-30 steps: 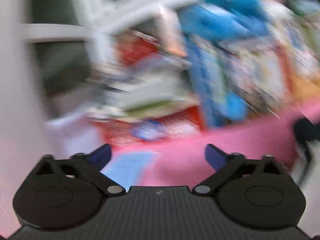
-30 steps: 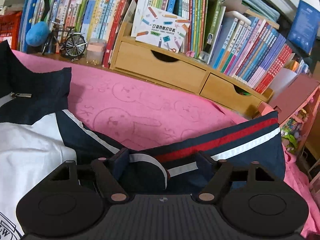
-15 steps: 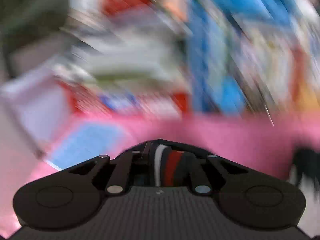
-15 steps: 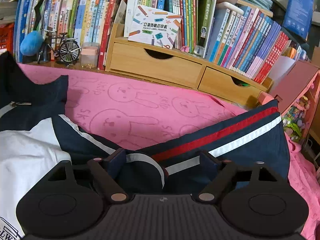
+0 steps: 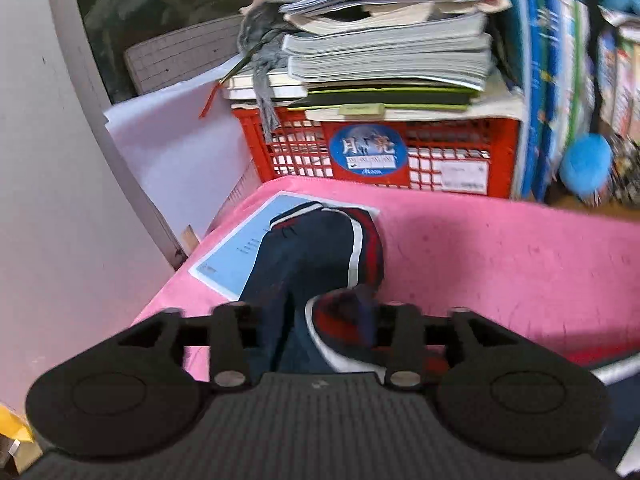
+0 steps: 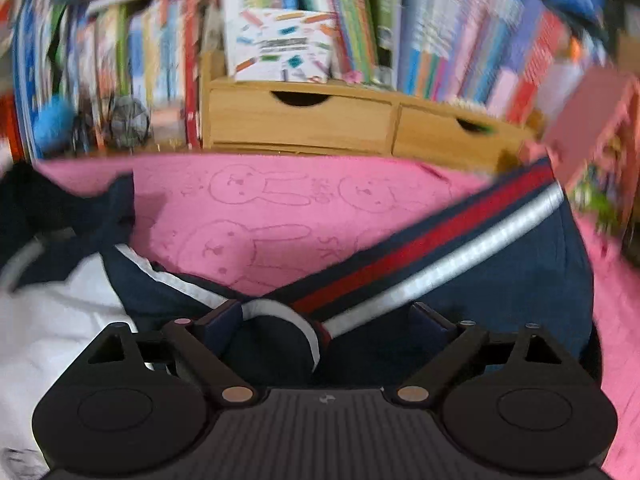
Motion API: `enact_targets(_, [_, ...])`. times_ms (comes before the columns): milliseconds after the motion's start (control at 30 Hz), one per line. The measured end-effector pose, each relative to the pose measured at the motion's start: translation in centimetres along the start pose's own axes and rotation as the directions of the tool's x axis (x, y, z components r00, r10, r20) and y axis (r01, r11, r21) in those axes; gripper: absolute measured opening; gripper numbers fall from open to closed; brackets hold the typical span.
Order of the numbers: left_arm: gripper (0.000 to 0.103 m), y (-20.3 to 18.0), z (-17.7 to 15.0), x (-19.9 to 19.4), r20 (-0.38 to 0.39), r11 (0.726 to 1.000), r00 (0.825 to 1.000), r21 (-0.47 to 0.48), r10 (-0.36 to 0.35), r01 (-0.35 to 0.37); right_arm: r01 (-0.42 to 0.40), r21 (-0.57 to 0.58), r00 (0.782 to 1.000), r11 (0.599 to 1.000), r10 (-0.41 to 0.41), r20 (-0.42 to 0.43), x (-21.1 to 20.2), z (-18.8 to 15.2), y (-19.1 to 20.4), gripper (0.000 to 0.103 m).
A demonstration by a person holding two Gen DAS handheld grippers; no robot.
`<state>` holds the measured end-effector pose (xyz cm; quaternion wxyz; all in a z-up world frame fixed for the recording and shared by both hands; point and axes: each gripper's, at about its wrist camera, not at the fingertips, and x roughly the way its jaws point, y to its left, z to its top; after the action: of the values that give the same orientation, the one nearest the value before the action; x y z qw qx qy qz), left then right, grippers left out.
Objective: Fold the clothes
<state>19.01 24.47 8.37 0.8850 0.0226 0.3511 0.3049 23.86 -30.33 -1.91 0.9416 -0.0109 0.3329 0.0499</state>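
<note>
A navy jacket with red and white stripes lies on a pink cloth. In the left wrist view its left sleeve [image 5: 316, 256] runs forward over a blue paper sheet [image 5: 240, 248]. My left gripper [image 5: 316, 320] is shut on a fold of that sleeve. In the right wrist view the right sleeve [image 6: 460, 252] stretches to the right across the pink cloth [image 6: 280, 200]. My right gripper [image 6: 328, 320] stands open with the folded sleeve between its fingers. The jacket's white body panel [image 6: 52, 320] lies at the left.
A red crate [image 5: 380, 152] topped with stacked books [image 5: 384, 48] stands behind the cloth's far left corner, by a white wall [image 5: 48, 160]. A wooden drawer unit [image 6: 340, 120] and rows of upright books [image 6: 440, 32] line the back. A pink box [image 6: 588, 120] stands at the right.
My left gripper went from open over the pink cloth to shut on the sleeve, and its view has steadied. My right gripper stayed open and drew nearer the shelf; its view is now blurred.
</note>
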Motion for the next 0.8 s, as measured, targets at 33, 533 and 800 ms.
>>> enact_targets(33, [0.073, -0.1, -0.4, -1.0, 0.021, 1.000, 1.000, 0.025, -0.004, 0.003, -0.039, 0.022, 0.999, 0.999, 0.039, 0.001, -0.7, -0.1, -0.7, 0.091])
enact_targets(533, [0.098, -8.6, -5.0, -7.4, 0.015, 0.780, 0.894, 0.494, -0.448, 0.383, -0.180, -0.196, 0.983, 0.964, 0.167, -0.083, -3.1, -2.2, 0.4, 0.103])
enact_targets(800, [0.099, -2.5, -8.8, -9.2, -0.015, 0.855, 0.905, 0.322, -0.424, 0.406, -0.184, 0.142, 0.980, 0.973, 0.192, -0.048, -9.9, -7.1, -7.3, 0.103])
